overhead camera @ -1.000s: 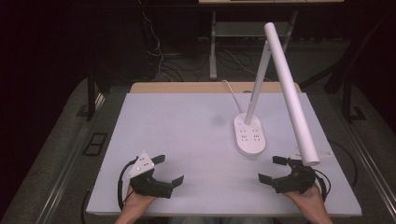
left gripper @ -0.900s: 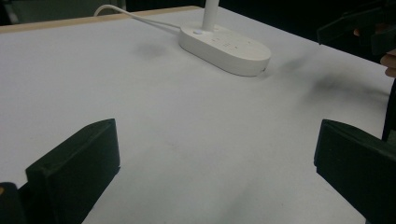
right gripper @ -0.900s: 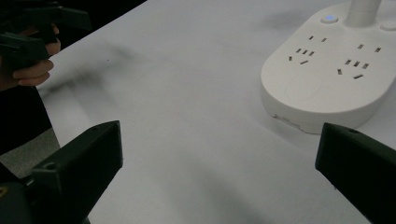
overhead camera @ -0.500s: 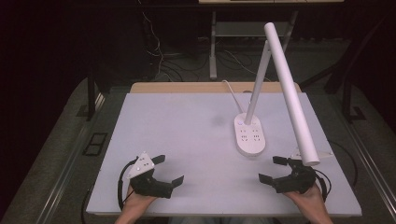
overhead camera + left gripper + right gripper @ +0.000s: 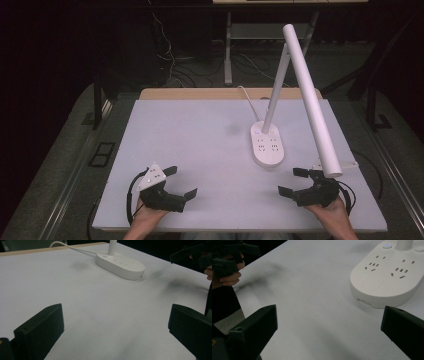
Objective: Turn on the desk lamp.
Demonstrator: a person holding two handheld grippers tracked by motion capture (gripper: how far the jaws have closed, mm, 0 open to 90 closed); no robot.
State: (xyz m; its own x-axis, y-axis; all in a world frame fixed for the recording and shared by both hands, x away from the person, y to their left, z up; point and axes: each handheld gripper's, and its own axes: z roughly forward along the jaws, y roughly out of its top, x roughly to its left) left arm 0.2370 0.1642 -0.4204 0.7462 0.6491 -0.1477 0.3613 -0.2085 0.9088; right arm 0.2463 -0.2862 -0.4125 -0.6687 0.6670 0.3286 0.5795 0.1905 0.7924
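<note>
**Inspector A:** Against the frames of a second and half a second back, nothing has shifted: both grippers rest where they did, and the lamp stands unmoved.

**Inspector B:** Surface and room?

**Inspector A:** A pale white table (image 5: 200,150) with a wooden strip along its far edge. A grey floor on either side, darkness beyond, with loose cables and a metal stand behind the table.

**Inspector B:** Containers?

**Inspector A:** The nearest to one is the lamp base (image 5: 267,145), a white oval block carrying socket slots, all vacant in the right gripper view, with a small blue light by the stem. A white stem rises from it and a long white lamp head (image 5: 312,100) slopes down towards the right hand. A white cord leaves the base towards the far edge.

**Inspector B:** The grippers?

**Inspector A:** The left gripper (image 5: 182,182) sits at the near left edge, jaws spread wide, nothing between them. The right gripper (image 5: 295,181) sits at the near right, just short of the lamp base, jaws likewise wide apart and holding nothing.
</note>
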